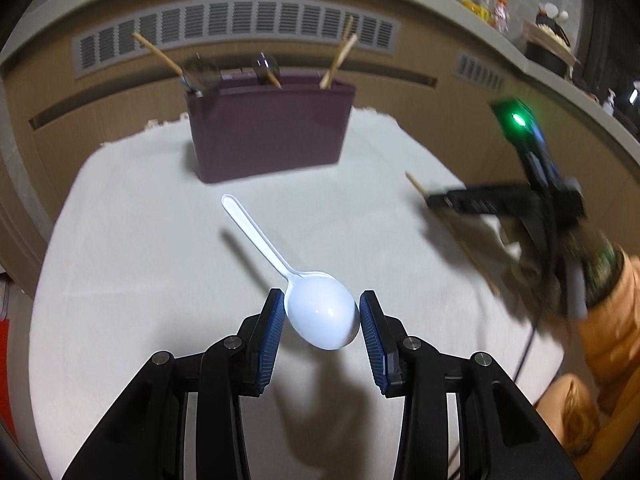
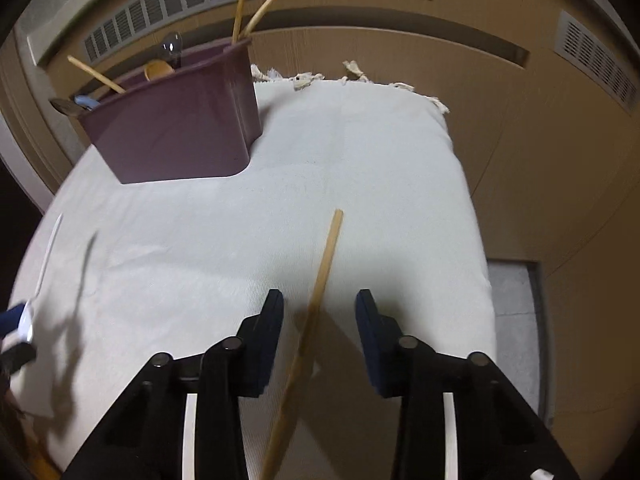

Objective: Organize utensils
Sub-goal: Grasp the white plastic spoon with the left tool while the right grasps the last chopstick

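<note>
With its pads pinching the bowl of a white plastic spoon (image 1: 320, 316), the left gripper (image 1: 321, 314) holds it off the cloth-covered tabletop (image 1: 140, 248), handle aimed at the purple utensil holder (image 1: 268, 128). Right of that holder, the right gripper (image 2: 319, 308) stands partly spread around a wooden chopstick (image 2: 320, 280); contact unclear. Vented wall panels behind the holder.

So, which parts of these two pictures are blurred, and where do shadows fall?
Left wrist view: the white spoon in the left claw is sharp, the right claw and the organizer top are smeared, and a dark shadow lies on the cloth below the spoon. Right wrist view: the chopstick is slightly soft, with its shadow beside it.
</note>
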A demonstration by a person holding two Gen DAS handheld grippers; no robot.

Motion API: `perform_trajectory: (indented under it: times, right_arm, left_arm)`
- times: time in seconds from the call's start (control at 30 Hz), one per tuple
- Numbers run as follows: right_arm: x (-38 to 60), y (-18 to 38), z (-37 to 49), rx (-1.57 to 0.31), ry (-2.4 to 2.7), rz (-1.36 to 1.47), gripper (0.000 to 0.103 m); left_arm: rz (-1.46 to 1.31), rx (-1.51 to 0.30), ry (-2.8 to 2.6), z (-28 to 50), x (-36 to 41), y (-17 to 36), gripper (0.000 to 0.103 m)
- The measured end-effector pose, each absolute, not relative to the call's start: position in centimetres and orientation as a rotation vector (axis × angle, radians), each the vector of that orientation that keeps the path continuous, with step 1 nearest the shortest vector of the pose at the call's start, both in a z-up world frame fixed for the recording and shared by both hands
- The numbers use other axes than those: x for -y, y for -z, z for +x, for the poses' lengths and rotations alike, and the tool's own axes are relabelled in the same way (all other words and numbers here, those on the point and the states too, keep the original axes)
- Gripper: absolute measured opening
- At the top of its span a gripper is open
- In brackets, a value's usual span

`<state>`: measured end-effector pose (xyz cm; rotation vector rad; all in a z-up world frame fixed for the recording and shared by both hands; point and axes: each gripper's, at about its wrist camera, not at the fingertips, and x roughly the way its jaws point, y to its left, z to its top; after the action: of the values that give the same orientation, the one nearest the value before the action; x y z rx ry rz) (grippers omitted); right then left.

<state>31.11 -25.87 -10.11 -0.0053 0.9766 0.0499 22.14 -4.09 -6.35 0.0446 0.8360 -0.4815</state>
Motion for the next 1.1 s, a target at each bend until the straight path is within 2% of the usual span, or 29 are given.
perform_trajectory:
  times: [0.13, 0.2, 0.23, 0.6, 0.97, 1.0, 1.07, 1.1]
  right_arm:
    - [24.8, 11.1, 32.7, -0.988, -0.027, -0.011, 0.025]
    - [24.6, 11.0, 32.6, -0.993, -0.049, -0.003, 0.007]
    - [24.3, 11.0, 32.4, -0.996, -0.062, -0.009, 0.006]
    - [21.2, 6.8, 26.9, -0.885, -0.243, -0.022, 0.006]
    - [19.6, 6.7, 25.2, -0.802, -0.271, -0.091, 0.006]
    - [19.6, 6.6, 25.1, -0.799, -0.274, -0.093, 0.006]
    - [19.6, 6.6, 25.0, -0.794, -0.278, -0.094, 0.006]
    - [19.6, 6.6, 24.9, -0.794, -0.278, -0.092, 0.006]
  left_arm:
    - [0.055, -0.874, 0.487, 21.8, 3.8, 7.5, 0.04]
    - [0.043, -0.892, 0.482, 21.8, 3.5, 7.8, 0.04]
    - [0.032, -0.901, 0.477, 21.8, 3.3, 8.0, 0.04]
    - [-0.206, -1.033, 0.336, 26.7, 0.0, 7.5, 0.042]
    - [-0.027, -1.11, 0.175, 32.1, 3.2, 9.6, 0.041]
    - [0.016, -1.091, 0.172, 31.9, 3.7, 9.5, 0.038]
    - [0.072, -1.061, 0.177, 31.6, 4.3, 9.6, 0.026]
    - [0.087, -1.045, 0.183, 31.3, 4.4, 9.5, 0.015]
